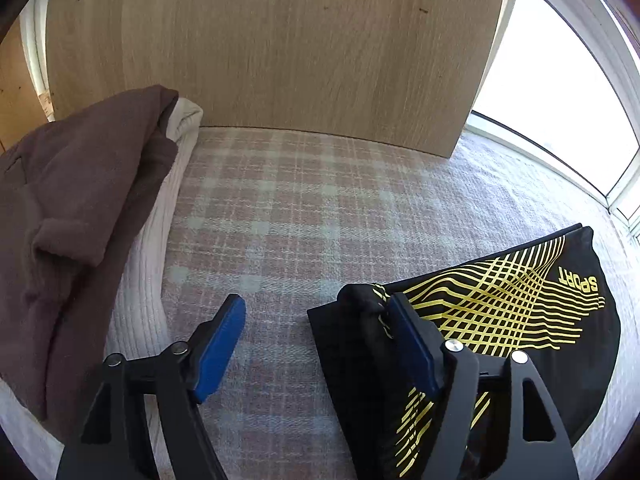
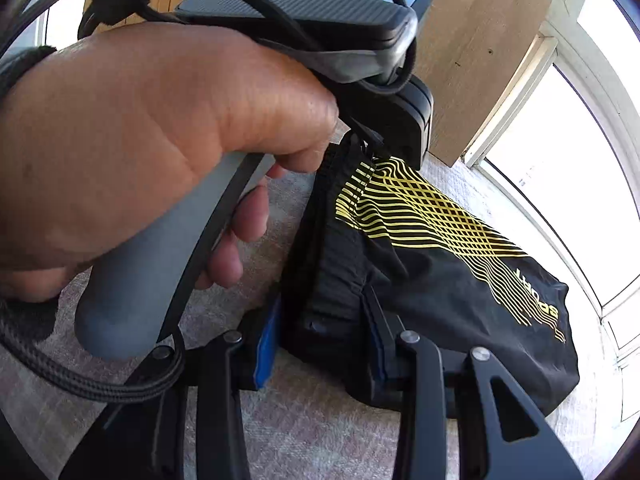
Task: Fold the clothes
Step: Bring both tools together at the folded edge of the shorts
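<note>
Left gripper (image 1: 318,344): jaws spread wide, nothing pinched. Its left blue pad (image 1: 220,350) hangs over bare blanket; its right pad touches a bunched fold of the black garment on its outer face only.

Right gripper (image 2: 324,344): clenched on the thick folded edge of the garment; black cloth fills the gap between the blue pads (image 2: 266,344), and both pads press on it.

Black sports garment (image 1: 500,300): black fabric with a yellow line-grid print and the word "SPORT". In the left wrist view it lies at 4 to 5 o'clock, partly folded, flat on the blanket. In the right wrist view it runs from centre out to 4 o'clock.

Plaid blanket (image 1: 300,208): pale pink and grey checks; it covers the surface under everything.

Brown garment (image 1: 80,208): a crumpled heap at 9 o'clock in the left wrist view, draped over a white ribbed cloth (image 1: 148,264), well apart from the black garment.

Wooden panel (image 1: 272,48): upright at 12 o'clock, behind the blanket.

Window (image 1: 560,92): bright, at 2 o'clock.

Person's left hand (image 2: 140,140): fills 9 to 11 o'clock of the right wrist view, wrapped round the grey handle (image 2: 160,256) of the left gripper.
</note>
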Demonstrator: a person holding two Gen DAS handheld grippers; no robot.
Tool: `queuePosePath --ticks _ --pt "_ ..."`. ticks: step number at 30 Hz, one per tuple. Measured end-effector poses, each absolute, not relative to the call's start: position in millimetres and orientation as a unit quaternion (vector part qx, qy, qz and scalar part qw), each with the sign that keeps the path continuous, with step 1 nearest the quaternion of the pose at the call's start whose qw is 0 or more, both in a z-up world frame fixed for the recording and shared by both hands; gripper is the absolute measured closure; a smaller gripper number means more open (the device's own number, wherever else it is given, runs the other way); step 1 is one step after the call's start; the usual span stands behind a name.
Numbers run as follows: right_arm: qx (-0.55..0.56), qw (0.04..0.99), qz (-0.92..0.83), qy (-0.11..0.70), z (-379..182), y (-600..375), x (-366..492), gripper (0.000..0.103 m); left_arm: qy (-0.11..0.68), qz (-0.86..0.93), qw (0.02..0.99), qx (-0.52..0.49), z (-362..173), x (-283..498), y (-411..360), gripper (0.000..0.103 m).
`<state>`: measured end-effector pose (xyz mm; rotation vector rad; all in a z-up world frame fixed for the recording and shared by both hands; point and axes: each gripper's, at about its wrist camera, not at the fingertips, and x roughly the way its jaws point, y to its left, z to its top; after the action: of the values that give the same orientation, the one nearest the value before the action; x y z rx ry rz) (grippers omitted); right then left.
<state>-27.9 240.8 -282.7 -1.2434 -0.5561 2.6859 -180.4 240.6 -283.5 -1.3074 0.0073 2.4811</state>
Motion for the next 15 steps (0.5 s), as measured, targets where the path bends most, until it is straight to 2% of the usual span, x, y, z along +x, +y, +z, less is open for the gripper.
queuePosePath --ticks 3,13,15 --pt "-0.405 0.070 0.887 -0.211 -285.9 231.5 -25.1 0.066 0.024 0.867 0.174 -0.466 -288.0 -174.8 244.1 0.026" --pt "-0.410 0.059 0.891 -0.185 -284.4 236.7 -26.9 0.065 0.013 0.859 0.192 -0.474 -287.1 -186.7 254.4 0.025" --pt "-0.416 0.052 0.892 -0.169 -283.1 241.2 -28.6 0.066 0.005 0.858 0.208 -0.469 -286.5 -188.5 255.7 0.028"
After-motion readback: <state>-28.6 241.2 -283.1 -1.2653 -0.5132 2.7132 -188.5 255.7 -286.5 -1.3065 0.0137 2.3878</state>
